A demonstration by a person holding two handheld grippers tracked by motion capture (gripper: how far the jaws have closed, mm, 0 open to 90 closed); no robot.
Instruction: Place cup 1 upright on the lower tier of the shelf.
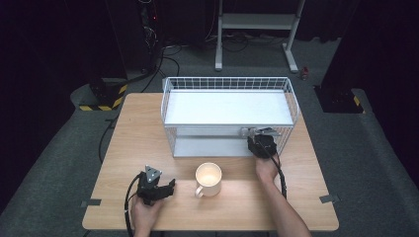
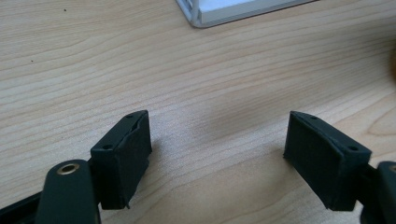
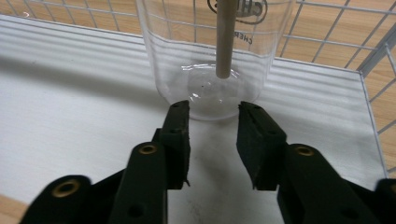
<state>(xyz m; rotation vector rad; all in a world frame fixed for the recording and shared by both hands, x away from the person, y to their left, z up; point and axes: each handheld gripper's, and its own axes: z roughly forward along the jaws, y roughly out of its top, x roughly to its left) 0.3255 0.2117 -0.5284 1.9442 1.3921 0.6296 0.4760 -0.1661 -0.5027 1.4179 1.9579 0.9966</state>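
Note:
A clear glass beaker (image 3: 177,56) with black print stands on the white bottom tray (image 3: 70,121) of a wire rack (image 1: 227,83), with a beige stick (image 3: 224,37) upright in it. My right gripper (image 3: 214,109) reaches into the rack's lower level at the right (image 1: 257,139). Its jaws are drawn in to a narrow gap with nothing between them, and the tips sit just before the beaker's base. My left gripper (image 2: 217,154) rests open over bare wood at the table's near left (image 1: 170,186). A cream mug (image 1: 208,178) stands between the two hands, handle toward the near edge.
The rack has a white upper shelf (image 1: 227,106) and wire walls (image 3: 336,42); its corner (image 2: 205,18) lies ahead of the left gripper. The wooden table (image 1: 123,148) has bare room at left. Beyond it are cables, a metal stand (image 1: 257,22) and striped bases (image 1: 101,101).

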